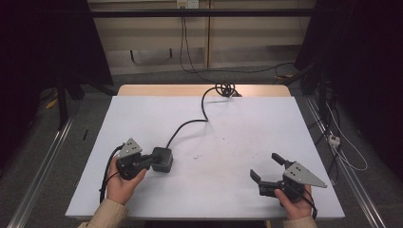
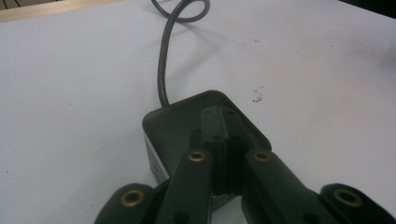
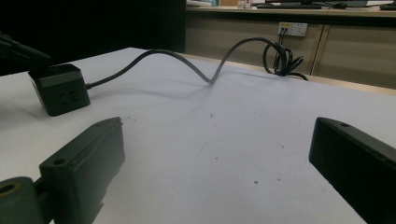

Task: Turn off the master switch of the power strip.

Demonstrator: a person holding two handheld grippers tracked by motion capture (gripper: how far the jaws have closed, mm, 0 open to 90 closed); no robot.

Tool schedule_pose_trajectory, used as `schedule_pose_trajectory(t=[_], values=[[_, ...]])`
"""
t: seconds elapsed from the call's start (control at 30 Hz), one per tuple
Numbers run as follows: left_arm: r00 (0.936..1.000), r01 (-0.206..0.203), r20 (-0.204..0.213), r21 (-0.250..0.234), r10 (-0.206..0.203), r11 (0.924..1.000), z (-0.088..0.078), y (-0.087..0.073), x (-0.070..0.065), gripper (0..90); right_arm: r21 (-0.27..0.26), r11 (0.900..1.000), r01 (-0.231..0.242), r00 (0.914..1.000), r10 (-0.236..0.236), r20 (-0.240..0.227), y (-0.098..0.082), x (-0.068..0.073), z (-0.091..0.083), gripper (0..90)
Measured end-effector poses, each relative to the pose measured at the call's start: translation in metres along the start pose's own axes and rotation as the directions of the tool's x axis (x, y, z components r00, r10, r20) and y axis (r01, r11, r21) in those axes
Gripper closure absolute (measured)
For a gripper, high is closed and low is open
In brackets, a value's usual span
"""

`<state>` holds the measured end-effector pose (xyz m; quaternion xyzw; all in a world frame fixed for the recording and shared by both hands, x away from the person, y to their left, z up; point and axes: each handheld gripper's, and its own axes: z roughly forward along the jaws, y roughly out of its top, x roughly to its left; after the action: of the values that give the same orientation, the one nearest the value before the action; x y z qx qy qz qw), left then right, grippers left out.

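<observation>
Resting my left gripper [image 1: 153,160] on the cube socket [image 1: 162,159] at the table's [image 1: 228,142] left, I see its jaws pressed together atop the casing, gripping nothing. My right gripper [image 1: 267,167] waits spread, well apart. No move is achieved yet. The cable [image 1: 192,121] coil's far end is hard to resolve.

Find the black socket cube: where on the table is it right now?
In the high view the socket cube sits on the white table, left of centre, right against the left tool, its cable running to the far edge.

Left gripper [image 1: 153,160] fingers touch the socket cube [image 1: 162,158]; right gripper [image 1: 267,167] gapes.
</observation>
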<state>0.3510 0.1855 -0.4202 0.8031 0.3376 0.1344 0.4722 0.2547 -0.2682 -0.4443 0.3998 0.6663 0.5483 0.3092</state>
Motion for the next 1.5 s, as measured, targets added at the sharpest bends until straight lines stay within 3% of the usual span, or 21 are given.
schedule_pose_trajectory(t=[0.83,1.5], values=[[1.0000,0.000,-0.005,0.007,0.000,1.0000,0.0005,0.0005,-0.0010,90.0,-0.002,1.000,-0.003,1.0000,0.003,0.004,0.0002,-0.0002,-0.0004,2.9],[0.9994,0.035,-0.004,0.002,-0.035,0.9994,0.0005,0.0006,-0.0004,90.0,0.001,1.000,-0.001,1.0000,0.001,-0.004,0.0005,0.0006,0.0003,2.9]])
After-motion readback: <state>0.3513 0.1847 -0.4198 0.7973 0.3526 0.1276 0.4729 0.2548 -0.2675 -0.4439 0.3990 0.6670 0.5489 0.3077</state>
